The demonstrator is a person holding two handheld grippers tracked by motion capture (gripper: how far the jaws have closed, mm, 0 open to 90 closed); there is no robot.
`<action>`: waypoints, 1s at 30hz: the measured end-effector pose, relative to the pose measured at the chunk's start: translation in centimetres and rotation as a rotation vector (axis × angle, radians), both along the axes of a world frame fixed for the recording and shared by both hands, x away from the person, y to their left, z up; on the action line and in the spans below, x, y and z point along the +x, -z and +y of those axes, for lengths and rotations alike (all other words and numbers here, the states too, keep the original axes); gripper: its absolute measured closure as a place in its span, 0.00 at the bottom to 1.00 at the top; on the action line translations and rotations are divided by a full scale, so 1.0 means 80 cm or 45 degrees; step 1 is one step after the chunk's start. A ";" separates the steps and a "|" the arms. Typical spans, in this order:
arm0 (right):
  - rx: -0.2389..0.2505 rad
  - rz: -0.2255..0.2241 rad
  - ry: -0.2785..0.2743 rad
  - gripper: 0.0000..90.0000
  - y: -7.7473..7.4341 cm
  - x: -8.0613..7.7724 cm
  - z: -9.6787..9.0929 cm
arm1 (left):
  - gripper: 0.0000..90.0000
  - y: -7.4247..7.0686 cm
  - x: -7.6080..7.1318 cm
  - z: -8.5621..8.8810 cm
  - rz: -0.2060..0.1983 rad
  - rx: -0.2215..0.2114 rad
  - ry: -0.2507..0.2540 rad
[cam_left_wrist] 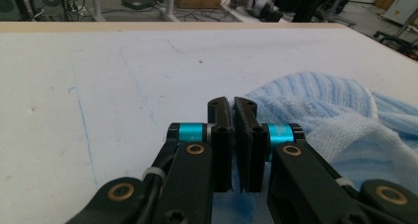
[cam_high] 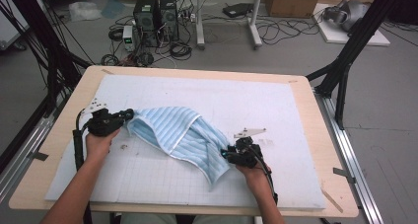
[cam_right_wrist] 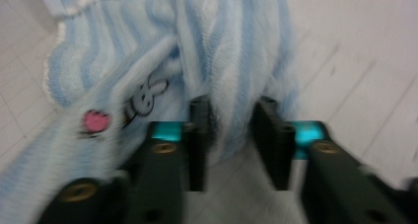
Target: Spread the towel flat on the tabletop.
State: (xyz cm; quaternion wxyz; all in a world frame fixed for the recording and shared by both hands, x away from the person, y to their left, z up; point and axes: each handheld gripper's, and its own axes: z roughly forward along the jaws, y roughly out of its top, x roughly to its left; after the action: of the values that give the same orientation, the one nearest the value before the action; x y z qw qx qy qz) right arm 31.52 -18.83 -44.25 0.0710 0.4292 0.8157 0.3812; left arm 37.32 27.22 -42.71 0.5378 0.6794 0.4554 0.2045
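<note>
Blue striped towel (cam_high: 182, 135) seemingly pinched by left gripper (cam_left_wrist: 231, 110); right gripper (cam_right_wrist: 231, 115) agape.

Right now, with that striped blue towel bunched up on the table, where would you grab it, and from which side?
Grip the towel by its white-trimmed edge on the person's near side, coming in low across the white mat. That hem lies exposed and thin, so jaws can close over one layer. The raised middle fold is bulkier. The right gripper stands open around the edge nearest it; the left gripper is shut beside its corner.
</note>
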 end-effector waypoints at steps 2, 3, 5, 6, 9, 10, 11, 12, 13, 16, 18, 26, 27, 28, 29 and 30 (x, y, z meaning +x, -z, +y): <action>-0.067 0.001 -0.076 0.92 -0.007 -0.009 -0.002 | 0.95 0.001 0.003 0.001 0.006 -0.005 -0.007; -0.067 0.001 -0.076 0.92 -0.007 -0.009 -0.002 | 0.95 0.002 0.004 0.000 0.011 -0.009 -0.009; -0.107 0.002 -0.126 0.93 -0.009 -0.025 -0.013 | 0.95 0.003 0.009 -0.002 0.022 -0.006 -0.013; -0.107 0.002 -0.126 0.93 -0.009 -0.025 -0.013 | 0.95 0.003 0.009 -0.002 0.022 -0.006 -0.013; -0.148 0.023 -0.165 0.94 -0.013 -0.049 -0.029 | 0.95 0.002 0.013 -0.006 0.021 -0.018 -0.016; -0.148 0.023 -0.165 0.94 -0.013 -0.049 -0.029 | 0.95 0.002 0.014 -0.008 0.020 -0.026 -0.018; -0.148 0.033 -0.176 0.93 -0.014 -0.056 -0.032 | 0.95 0.003 0.016 -0.010 0.030 -0.026 -0.019; -0.153 0.039 -0.191 0.93 -0.015 -0.063 -0.035 | 0.95 0.005 0.018 -0.013 0.033 -0.024 -0.021; -0.157 0.035 -0.195 0.93 -0.016 -0.069 -0.038 | 0.95 0.007 0.020 -0.016 0.043 -0.016 -0.021; -0.158 0.002 -0.191 0.89 -0.019 -0.077 -0.040 | 0.91 0.014 0.024 -0.022 0.070 -0.014 -0.026; -0.109 -0.071 -0.170 0.68 -0.024 -0.077 -0.039 | 0.78 0.015 0.025 -0.022 0.081 -0.030 -0.057; 0.118 -0.226 -0.168 0.36 -0.044 -0.032 0.003 | 0.43 0.002 0.007 0.003 0.009 -0.037 -0.086; 0.129 -0.232 -0.185 0.35 -0.045 -0.025 0.014 | 0.43 0.001 0.004 0.005 -0.004 -0.026 -0.073; 0.119 -0.239 -0.206 0.34 -0.047 -0.019 0.028 | 0.42 0.000 0.000 0.008 -0.016 -0.013 -0.060; 0.099 -0.257 -0.262 0.34 -0.049 -0.007 0.054 | 0.41 -0.001 -0.003 0.010 -0.029 -0.012 -0.047; 0.086 -0.279 -0.293 0.34 -0.050 -0.001 0.067 | 0.41 -0.002 -0.006 0.012 -0.045 -0.018 -0.036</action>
State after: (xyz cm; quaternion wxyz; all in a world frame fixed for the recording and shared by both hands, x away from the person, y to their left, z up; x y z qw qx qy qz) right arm 31.44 -13.47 -40.26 0.1011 0.2907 0.8336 0.4586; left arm 36.82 28.16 -42.58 0.5477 0.6653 0.4567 0.2209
